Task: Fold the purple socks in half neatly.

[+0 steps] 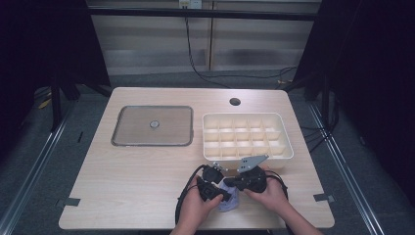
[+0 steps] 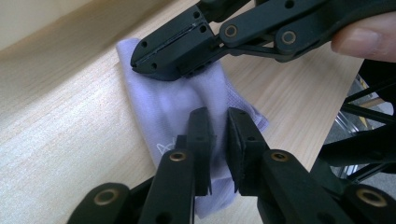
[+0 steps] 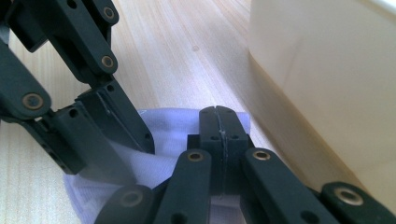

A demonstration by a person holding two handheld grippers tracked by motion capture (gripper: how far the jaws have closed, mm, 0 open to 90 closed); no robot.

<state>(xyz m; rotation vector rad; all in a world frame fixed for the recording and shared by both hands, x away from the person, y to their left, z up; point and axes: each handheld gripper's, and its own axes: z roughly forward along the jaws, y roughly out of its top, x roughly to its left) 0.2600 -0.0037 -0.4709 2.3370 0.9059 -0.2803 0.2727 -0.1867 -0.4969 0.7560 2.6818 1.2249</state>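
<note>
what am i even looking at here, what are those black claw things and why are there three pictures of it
A person sits at a wooden table, holding a two-jawed tool in each hand. The high view looks down on it all; the other two come from cameras riding on each tool. The left hand-held gripper pinches a fold of a pale lilac cloth. The right hand-held gripper has its jaws shut and rests on the same cloth. Also on the table: a cream divided tray and a square grey lid with a small knob.
</note>
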